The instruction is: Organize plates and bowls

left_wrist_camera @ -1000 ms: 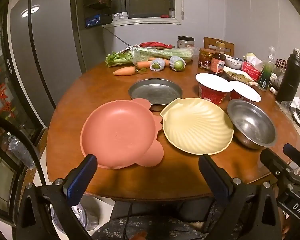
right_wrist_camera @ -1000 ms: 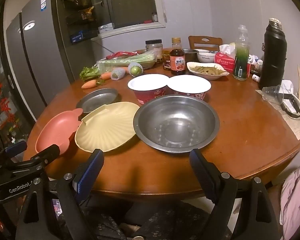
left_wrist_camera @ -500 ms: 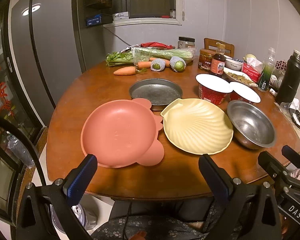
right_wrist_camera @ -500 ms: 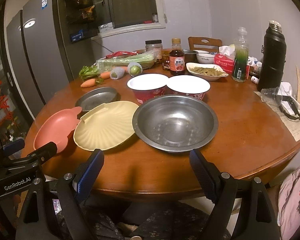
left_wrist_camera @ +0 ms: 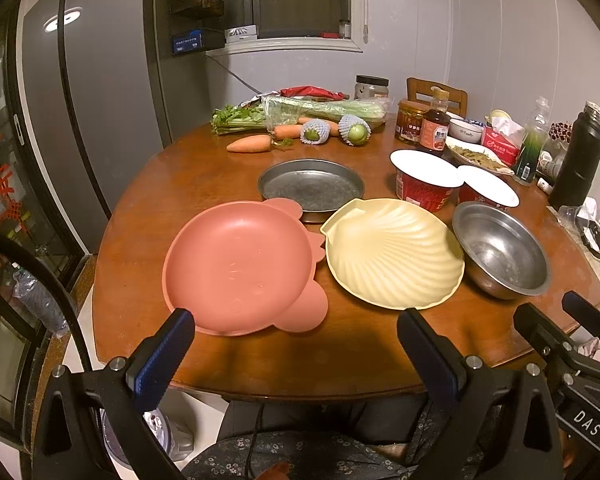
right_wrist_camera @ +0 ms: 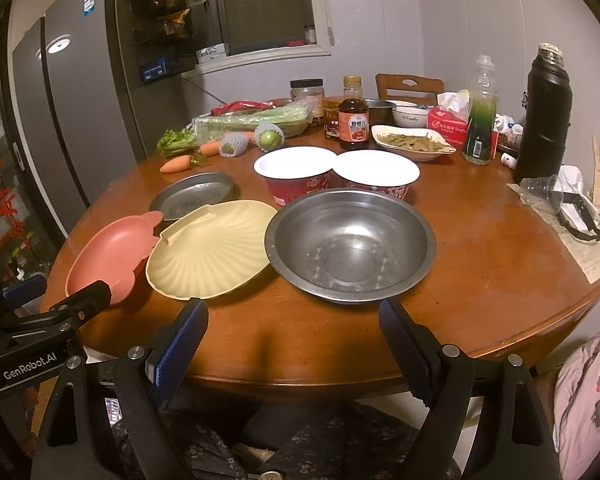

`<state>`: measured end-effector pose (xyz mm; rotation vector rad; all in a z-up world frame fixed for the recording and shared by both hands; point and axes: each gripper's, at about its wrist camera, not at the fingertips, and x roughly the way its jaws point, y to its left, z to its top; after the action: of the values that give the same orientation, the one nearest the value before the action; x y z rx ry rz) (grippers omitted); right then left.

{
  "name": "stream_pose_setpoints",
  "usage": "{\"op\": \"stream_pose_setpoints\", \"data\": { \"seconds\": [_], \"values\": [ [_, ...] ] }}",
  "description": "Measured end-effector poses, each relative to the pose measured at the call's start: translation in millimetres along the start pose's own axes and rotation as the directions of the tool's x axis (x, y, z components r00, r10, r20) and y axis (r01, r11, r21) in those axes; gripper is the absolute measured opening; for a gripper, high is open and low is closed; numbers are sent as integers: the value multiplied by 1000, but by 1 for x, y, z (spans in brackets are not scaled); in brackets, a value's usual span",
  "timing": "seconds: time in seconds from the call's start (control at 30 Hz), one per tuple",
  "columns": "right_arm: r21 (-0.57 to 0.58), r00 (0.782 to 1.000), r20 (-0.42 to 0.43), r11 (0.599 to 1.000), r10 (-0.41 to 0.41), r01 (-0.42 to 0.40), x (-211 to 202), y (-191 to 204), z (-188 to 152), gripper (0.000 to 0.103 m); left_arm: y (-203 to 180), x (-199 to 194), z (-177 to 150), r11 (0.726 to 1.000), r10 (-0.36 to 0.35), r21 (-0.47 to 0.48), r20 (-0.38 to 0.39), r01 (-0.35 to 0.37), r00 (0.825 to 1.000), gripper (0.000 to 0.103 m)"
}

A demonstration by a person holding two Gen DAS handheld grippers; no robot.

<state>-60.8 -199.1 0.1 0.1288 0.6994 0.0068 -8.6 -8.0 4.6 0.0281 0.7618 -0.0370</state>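
Observation:
A pink bear-shaped plate (left_wrist_camera: 240, 264) (right_wrist_camera: 108, 254) lies near the front of the round wooden table (left_wrist_camera: 140, 208). Right of it sits a cream shell-shaped plate (left_wrist_camera: 392, 252) (right_wrist_camera: 212, 248), then a steel bowl (left_wrist_camera: 500, 252) (right_wrist_camera: 350, 242). A flat steel plate (left_wrist_camera: 311, 188) (right_wrist_camera: 192, 194) rests behind the pink one. My left gripper (left_wrist_camera: 296, 344) hangs open at the table's front edge, just before the pink and cream plates. My right gripper (right_wrist_camera: 294, 332) is open too, in front of the steel bowl. Neither holds anything.
Two red noodle cups with white lids (right_wrist_camera: 296, 174) (right_wrist_camera: 376, 176) stand behind the steel bowl. Carrots, celery and netted fruit (left_wrist_camera: 312, 126) lie at the back. Bottles, jars, a dish of food (right_wrist_camera: 412, 142) and a black flask (right_wrist_camera: 544, 116) crowd the right rear. A fridge (left_wrist_camera: 96, 100) stands left.
Both grippers have edged slightly forward and up, so the dishes sit a little lower in view. Nothing on the table has moved.

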Motion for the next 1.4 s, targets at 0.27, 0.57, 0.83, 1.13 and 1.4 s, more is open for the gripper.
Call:
{"op": "stream_pose_setpoints", "data": {
  "seconds": [0.27, 0.57, 0.83, 1.13, 1.4],
  "values": [
    [-4, 1000, 5, 1000, -7, 7, -2, 2, 0, 88, -1, -3, -1, 1000, -4, -4, 10, 4, 1000, 102],
    [-19, 1000, -1, 1000, -13, 13, -1, 3, 1, 88, 2, -4, -2, 1000, -6, -7, 17, 7, 1000, 102],
    [-26, 1000, -12, 1000, -7, 7, 1, 6, 1, 88, 7, -4, -2, 1000, -2, -11, 20, 2, 1000, 102],
    [-59, 993, -36, 992, 113, -115, 8, 34, 13, 88, 55, -6, 10, 993, 69, -98, 40, -65, 997, 102],
    [-92, 962, -116, 961, 249, -260, 30, 82, 24, 88, 111, 16, 14, 981, 105, -164, -22, -107, 994, 102]
  ]
}}
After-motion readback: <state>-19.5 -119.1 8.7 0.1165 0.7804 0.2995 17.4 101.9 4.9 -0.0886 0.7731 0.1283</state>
